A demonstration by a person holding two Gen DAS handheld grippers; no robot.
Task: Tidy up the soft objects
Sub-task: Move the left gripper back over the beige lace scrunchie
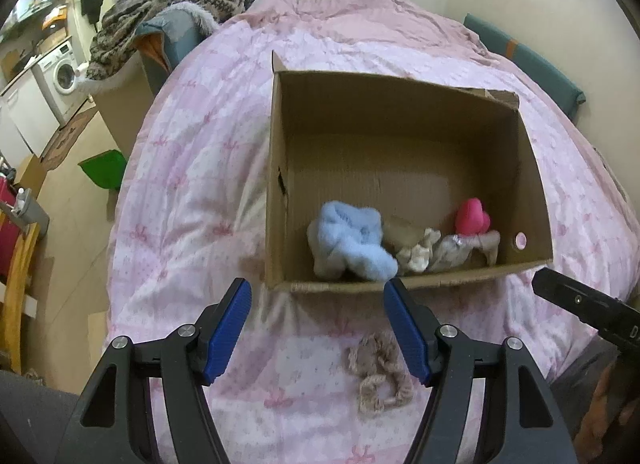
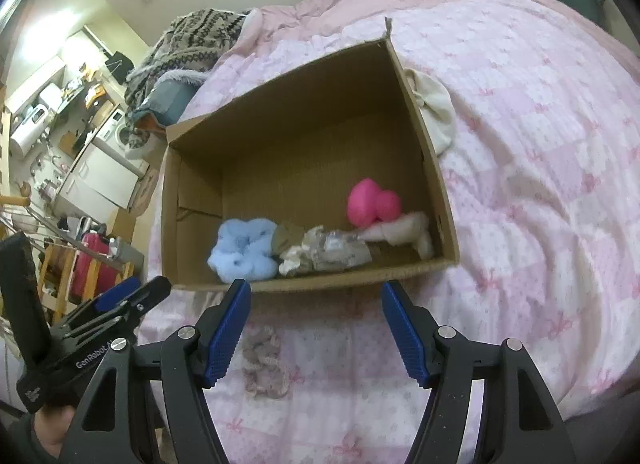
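An open cardboard box (image 1: 400, 116) (image 2: 280, 104) stands on the pink bed. Inside lie a fluffy light-blue scrunchie (image 1: 352, 240) (image 2: 244, 248), a pink heart-shaped toy (image 1: 472, 216) (image 2: 372, 200), pale cloth pieces (image 1: 440, 252) (image 2: 328, 252) and a white sock (image 2: 404, 232). A beige crochet scrunchie (image 1: 378, 372) (image 2: 262, 360) lies on the quilt in front of the box. My left gripper (image 1: 318, 328) is open and empty above the quilt, the beige scrunchie near its right finger. My right gripper (image 2: 316, 328) is open and empty just before the box's near wall.
A cream cloth (image 2: 436, 108) lies on the quilt right of the box. A patterned blanket (image 1: 176, 0) is heaped at the bed's far left. A green dustpan (image 1: 104, 172), a washing machine (image 1: 60, 72) and wooden furniture (image 1: 16, 288) stand left of the bed.
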